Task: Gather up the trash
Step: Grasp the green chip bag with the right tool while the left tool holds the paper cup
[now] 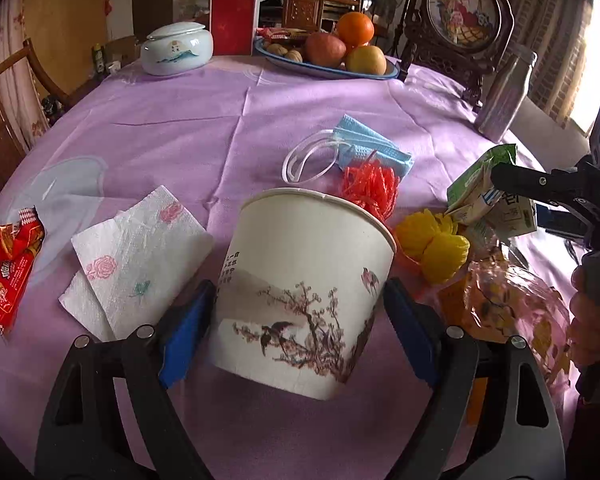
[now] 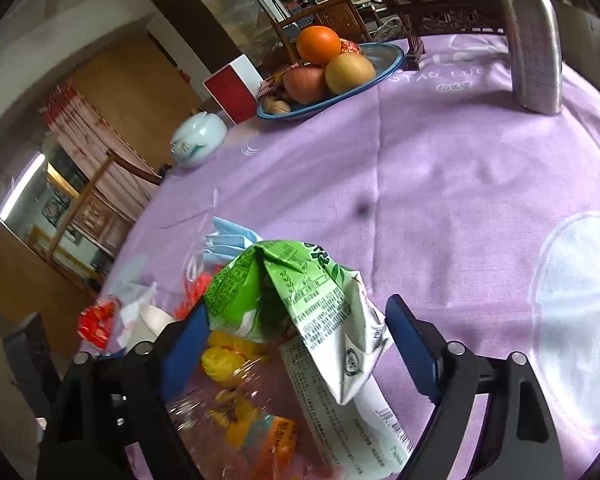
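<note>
My left gripper (image 1: 300, 308) is shut on a white paper cup (image 1: 304, 292) with a bird-and-blossom print, held tilted above the purple tablecloth (image 1: 172, 136). My right gripper (image 2: 296, 332) has its jaws either side of a crumpled green-and-white carton (image 2: 300, 300); the right pad is apart from it. The carton also shows in the left wrist view (image 1: 488, 196). Around lie a blue face mask (image 1: 364, 144), red netting (image 1: 368, 188), yellow netting (image 1: 436, 244), a printed clear wrapper (image 1: 512, 304), a floral napkin (image 1: 136, 264) and a red snack packet (image 1: 6, 268).
At the table's far side stand a fruit plate (image 1: 328, 68) with an orange and apples, a white lidded porcelain jar (image 1: 176, 50), a red box (image 1: 234, 26), a metal bottle (image 1: 504, 96) and a framed ornament (image 1: 464, 16). Wooden chairs stand at the left.
</note>
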`<move>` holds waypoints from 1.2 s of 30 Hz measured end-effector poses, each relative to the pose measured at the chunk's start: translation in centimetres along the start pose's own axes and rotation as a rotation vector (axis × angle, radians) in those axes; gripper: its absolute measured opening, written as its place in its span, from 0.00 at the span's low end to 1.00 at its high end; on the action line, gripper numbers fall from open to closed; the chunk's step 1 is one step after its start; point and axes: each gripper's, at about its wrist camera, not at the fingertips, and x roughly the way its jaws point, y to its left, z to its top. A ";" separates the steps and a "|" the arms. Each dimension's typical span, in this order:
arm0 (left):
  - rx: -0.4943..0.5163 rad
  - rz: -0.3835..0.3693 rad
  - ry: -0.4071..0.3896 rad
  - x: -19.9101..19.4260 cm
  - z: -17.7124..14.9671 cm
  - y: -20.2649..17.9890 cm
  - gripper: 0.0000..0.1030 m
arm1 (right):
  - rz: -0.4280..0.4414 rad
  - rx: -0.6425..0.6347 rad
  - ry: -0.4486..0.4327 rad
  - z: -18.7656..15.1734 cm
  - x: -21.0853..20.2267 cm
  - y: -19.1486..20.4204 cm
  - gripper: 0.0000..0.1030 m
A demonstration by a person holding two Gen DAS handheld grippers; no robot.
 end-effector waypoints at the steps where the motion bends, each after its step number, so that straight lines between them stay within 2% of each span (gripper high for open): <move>1: -0.003 0.000 -0.002 -0.1 0.0 0.1 0.81 | -0.003 0.006 0.001 0.0 0.0 -0.1 0.82; 5: -0.015 0.003 -0.004 0.0 0.0 0.2 0.81 | -0.017 0.055 -0.022 0.4 -0.2 -1.3 0.85; 8: -0.020 0.000 -0.008 -0.1 0.0 0.3 0.81 | 0.004 0.078 -0.024 0.5 -0.3 -1.8 0.85; 13: -0.020 -0.010 -0.006 -0.1 0.0 0.3 0.81 | -0.052 -0.005 -0.017 0.5 0.8 -0.5 0.94; 18: -0.014 -0.014 -0.001 0.0 0.0 0.2 0.81 | -0.097 -0.107 0.037 0.8 3.1 0.5 0.94; 20: -0.016 -0.017 -0.003 0.0 0.0 0.2 0.81 | -0.099 -0.109 0.017 0.9 2.8 0.5 0.84; 25: -0.022 -0.028 -0.011 -0.2 0.0 0.3 0.81 | -0.066 -0.105 -0.029 1.1 1.2 0.8 0.76; 27: -0.022 -0.035 -0.018 -0.3 -0.1 0.4 0.81 | -0.057 -0.102 -0.049 1.2 0.6 0.9 0.75; 32: -0.032 -0.081 -0.063 -1.2 -0.2 0.6 0.80 | 0.032 -0.056 -0.115 1.4 -1.9 0.4 0.75; 34: -0.038 -0.098 -0.080 -1.5 -0.2 0.7 0.79 | 0.077 -0.031 -0.117 1.5 -2.4 -0.1 0.75; 36: -0.046 -0.125 -0.091 -1.8 -0.2 0.9 0.79 | 0.087 -0.022 -0.113 1.5 -2.5 -0.1 0.75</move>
